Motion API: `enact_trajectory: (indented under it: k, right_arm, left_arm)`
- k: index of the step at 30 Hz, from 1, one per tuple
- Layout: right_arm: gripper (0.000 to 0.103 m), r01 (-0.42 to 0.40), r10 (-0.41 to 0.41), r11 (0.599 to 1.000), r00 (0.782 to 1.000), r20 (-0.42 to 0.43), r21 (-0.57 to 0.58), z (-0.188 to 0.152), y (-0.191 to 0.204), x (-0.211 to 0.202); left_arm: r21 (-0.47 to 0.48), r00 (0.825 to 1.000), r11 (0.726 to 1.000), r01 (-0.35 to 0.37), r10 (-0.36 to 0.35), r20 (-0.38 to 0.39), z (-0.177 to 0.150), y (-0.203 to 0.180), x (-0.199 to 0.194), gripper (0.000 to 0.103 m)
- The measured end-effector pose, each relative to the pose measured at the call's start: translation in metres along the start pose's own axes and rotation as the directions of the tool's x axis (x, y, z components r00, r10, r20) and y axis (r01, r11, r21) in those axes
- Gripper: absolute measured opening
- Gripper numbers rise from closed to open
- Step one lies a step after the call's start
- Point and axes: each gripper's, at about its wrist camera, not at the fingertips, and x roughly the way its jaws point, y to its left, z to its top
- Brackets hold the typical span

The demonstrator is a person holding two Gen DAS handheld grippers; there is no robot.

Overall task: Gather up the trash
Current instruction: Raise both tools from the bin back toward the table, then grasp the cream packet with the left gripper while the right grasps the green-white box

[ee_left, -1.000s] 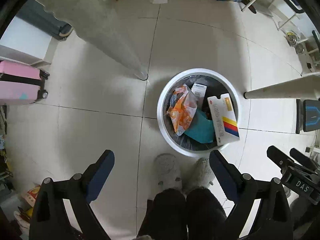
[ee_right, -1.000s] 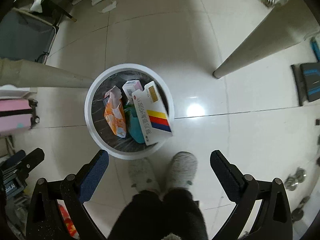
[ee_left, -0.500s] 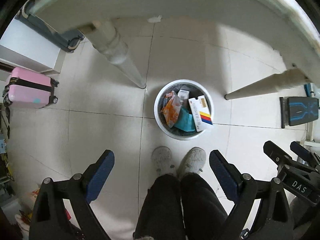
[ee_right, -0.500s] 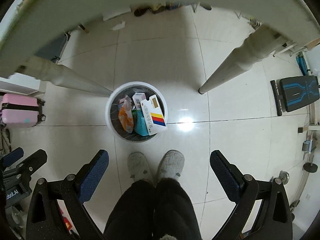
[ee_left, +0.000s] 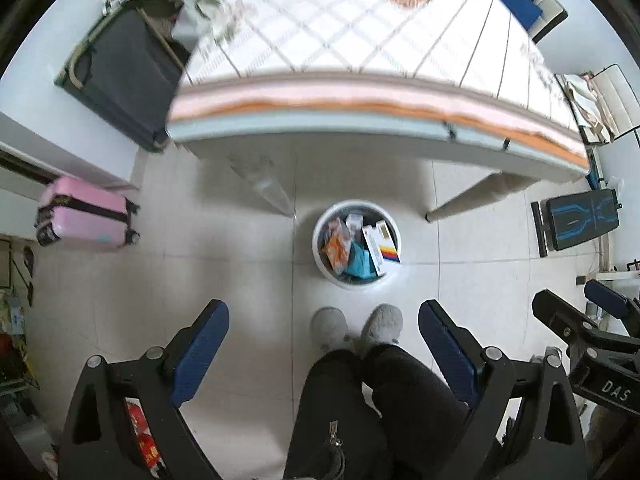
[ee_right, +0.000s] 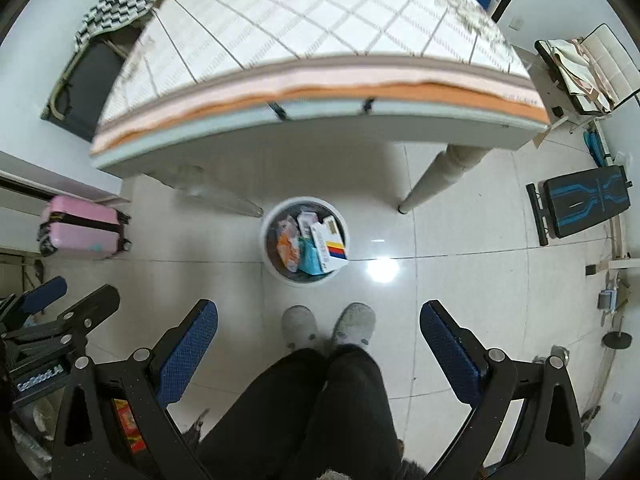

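Both hand-held grippers (ee_left: 323,322) (ee_right: 318,318) raised, spread empty; trash bin (ee_left: 325,216) (ee_right: 267,222) far below.

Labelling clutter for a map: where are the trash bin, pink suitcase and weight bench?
trash bin (ee_left: 394,229): left wrist view, white rim.
pink suitcase (ee_left: 82,216): left wrist view, shell.
weight bench (ee_right: 588,206): right wrist view, black pad.

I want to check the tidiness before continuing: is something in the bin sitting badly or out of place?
Yes. The white box with yellow, red and blue stripes stands tilted in the trash bin, and its lower corner hangs over the rim, so it could tip out. The orange wrapper stays inside.
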Motion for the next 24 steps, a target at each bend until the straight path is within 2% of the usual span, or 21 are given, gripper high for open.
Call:
enact_trajectory:
  k: [5, 9, 12, 13, 14, 18, 21, 24]
  right_arm:
    - [0.102, -0.061, 0.059, 0.997, 0.997, 0.042, 0.045, 0.028, 0.002, -0.03]
    - [0.102, -0.114, 0.107, 0.991, 0.99, 0.091, 0.068, 0.078, 0.003, -0.05]
    - [0.102, -0.121, 0.114, 0.991, 0.987, 0.115, 0.058, 0.122, 0.001, -0.054]
    - [0.102, -0.125, 0.117, 0.991, 0.986, 0.121, 0.057, 0.144, -0.004, -0.054]
    - [0.102, -0.126, 0.119, 0.99, 0.985, 0.123, 0.058, 0.162, -0.009, -0.053]
    - [0.102, -0.112, 0.103, 0.992, 0.986, 0.131, 0.062, 0.264, -0.037, -0.044]
    - [0.102, -0.081, 0.073, 0.994, 0.99, 0.117, 0.071, 0.361, -0.065, -0.026]
    - [0.102, -0.037, 0.028, 0.997, 0.992, 0.121, 0.067, 0.477, -0.091, -0.003]
  left_arm:
    - [-0.037, 0.998, 0.999, 0.002, 0.0, 0.059, 0.031, 0.005, -0.029, 0.097]
    - [-0.04, 0.991, 0.999, -0.033, 0.038, 0.131, 0.071, 0.002, -0.049, 0.097]
    - [-0.068, 0.982, 0.996, -0.058, 0.07, 0.178, 0.114, -0.002, -0.055, 0.097]
    - [-0.081, 0.98, 0.995, -0.06, 0.075, 0.187, 0.136, -0.006, -0.053, 0.098]
    - [-0.091, 0.979, 0.994, -0.056, 0.072, 0.189, 0.15, -0.008, -0.052, 0.103]
    - [-0.154, 0.975, 0.986, -0.068, 0.098, 0.198, 0.234, -0.026, -0.037, 0.103]
    - [-0.208, 0.981, 0.975, -0.074, 0.108, 0.16, 0.295, -0.039, -0.02, 0.103]
    - [-0.249, 0.986, 0.964, -0.093, 0.123, 0.109, 0.361, -0.056, 0.009, 0.103]
